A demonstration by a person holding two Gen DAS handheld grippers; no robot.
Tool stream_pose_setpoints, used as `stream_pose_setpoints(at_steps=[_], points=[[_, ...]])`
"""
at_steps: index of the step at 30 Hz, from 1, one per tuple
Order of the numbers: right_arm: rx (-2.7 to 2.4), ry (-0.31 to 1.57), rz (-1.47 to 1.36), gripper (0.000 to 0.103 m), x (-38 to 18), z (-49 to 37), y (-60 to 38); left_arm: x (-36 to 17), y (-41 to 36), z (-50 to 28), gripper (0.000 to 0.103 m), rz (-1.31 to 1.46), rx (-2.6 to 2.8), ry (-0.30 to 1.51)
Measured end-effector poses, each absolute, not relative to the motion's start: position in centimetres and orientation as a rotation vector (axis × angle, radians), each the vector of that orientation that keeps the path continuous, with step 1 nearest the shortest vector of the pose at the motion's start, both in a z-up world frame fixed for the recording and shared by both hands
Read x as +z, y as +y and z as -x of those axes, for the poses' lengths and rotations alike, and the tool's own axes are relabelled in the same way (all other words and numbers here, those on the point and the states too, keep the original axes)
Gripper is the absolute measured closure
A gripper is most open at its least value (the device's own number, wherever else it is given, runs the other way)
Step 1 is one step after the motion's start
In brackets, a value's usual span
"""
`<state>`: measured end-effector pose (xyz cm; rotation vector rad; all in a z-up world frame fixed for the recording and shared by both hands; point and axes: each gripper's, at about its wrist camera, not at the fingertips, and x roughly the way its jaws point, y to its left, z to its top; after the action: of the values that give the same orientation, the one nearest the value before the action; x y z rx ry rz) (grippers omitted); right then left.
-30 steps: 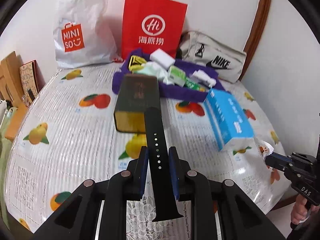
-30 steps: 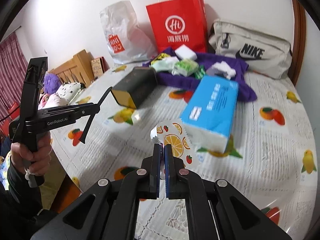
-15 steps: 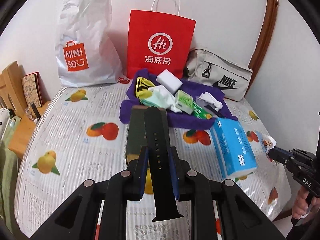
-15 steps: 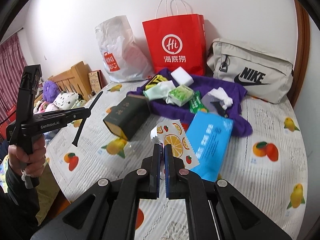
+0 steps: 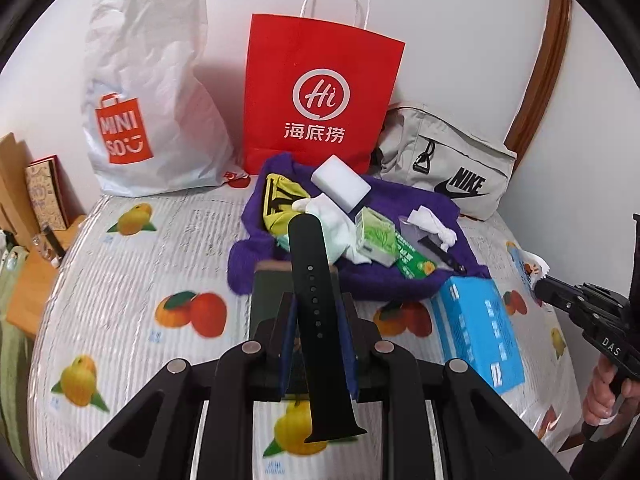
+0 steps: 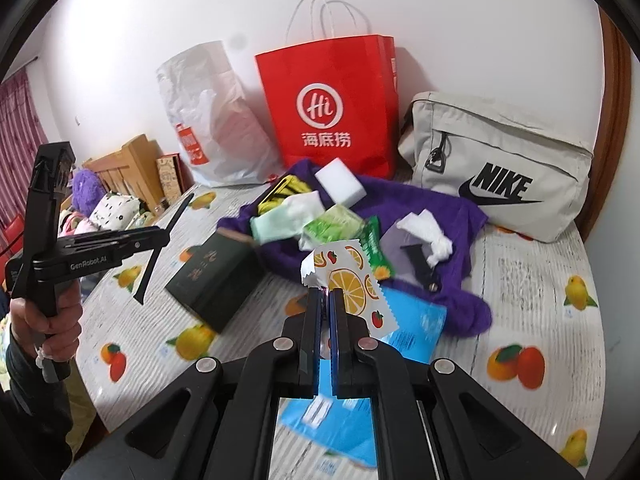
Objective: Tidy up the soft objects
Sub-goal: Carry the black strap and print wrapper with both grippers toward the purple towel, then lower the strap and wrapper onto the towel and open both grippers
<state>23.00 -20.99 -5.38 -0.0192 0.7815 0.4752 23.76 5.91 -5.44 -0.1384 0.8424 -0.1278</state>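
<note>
Our left tongs (image 5: 316,320) grip the black watch strap (image 5: 312,280) mid-length, held above the worktop (image 5: 120,280); it is limp and light. Right tongs (image 6: 326,308) pinch the crinkly fruit-print packet (image 6: 348,280) by its near edge.

Against the wall, far ahead of both tongs, stand three bags: one white plastic bag (image 5: 152,92), one red paper bag (image 5: 320,100) and one grey sling bag (image 5: 448,172). Nearer the tongs lie one purple garment (image 5: 400,280) carrying one white sponge block (image 5: 340,184), one green tissue pack (image 5: 376,236) and one crumpled white tissue (image 5: 432,226). Just ahead of the tongs are one dark box (image 6: 216,276) and one blue tissue pack (image 5: 480,332), and the tongs hold one black strap (image 5: 316,312) and one fruit-print packet (image 6: 352,280).
</note>
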Motion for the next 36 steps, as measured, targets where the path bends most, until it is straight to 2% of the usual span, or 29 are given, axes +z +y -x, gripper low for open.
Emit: stream_pose_setpoints(at_steps=[22, 36], points=[[0.453, 0.864, 0.035, 0.099, -9.4, -36.3, -20.8, -7.8, 5.3, -36.6, 0.083, 0.142, -0.140, 0.928], [0.448, 0.973, 0.050, 0.099, -13.4, -39.5, -20.5, -11.5, 5.1, -42.8, 0.083, 0.146, -0.140, 1.019]])
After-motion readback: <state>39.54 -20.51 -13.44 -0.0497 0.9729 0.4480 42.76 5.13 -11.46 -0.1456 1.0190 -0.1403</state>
